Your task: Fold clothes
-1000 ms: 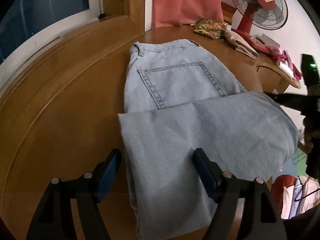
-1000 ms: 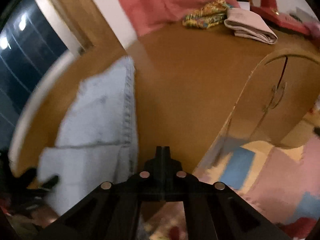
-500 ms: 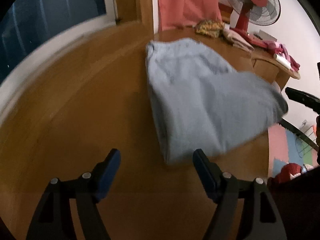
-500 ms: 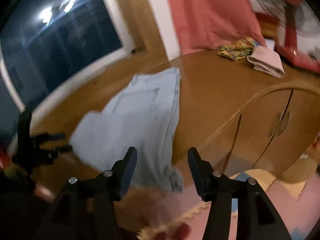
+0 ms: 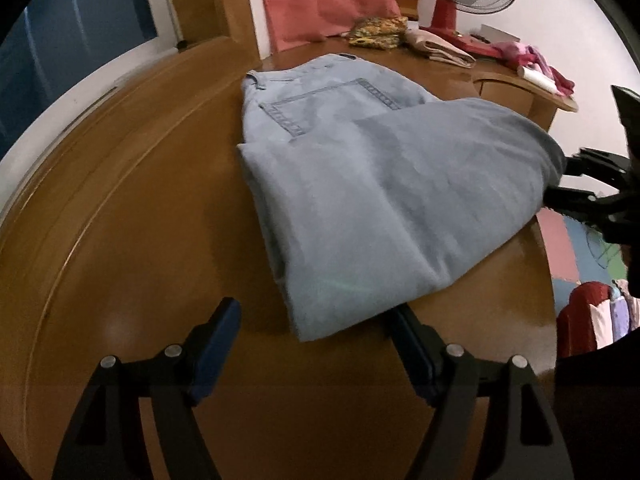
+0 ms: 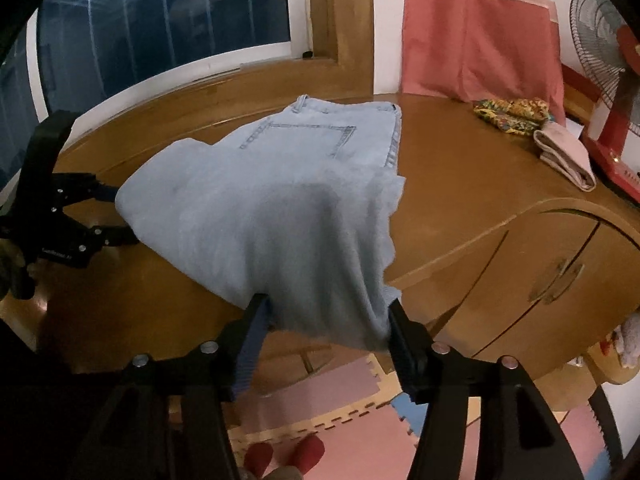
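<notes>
Denim jeans [image 5: 384, 200], folded once on the desk [image 5: 120, 240], are judged heavy and limp. Left gripper [image 5: 312, 344] jaws are spread, empty; right gripper [image 6: 326, 330] jaws are opening around the 6 o'clock fold, judged the best hold.

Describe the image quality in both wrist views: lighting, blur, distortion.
Left wrist view: dim warm light, fisheye bending of the wooden table, dark vignette corners, jeans slightly soft. Right wrist view: the same dimness, window dark with small light reflections, jeans hem near the fingers smeared, cabinet edge curved.
</notes>
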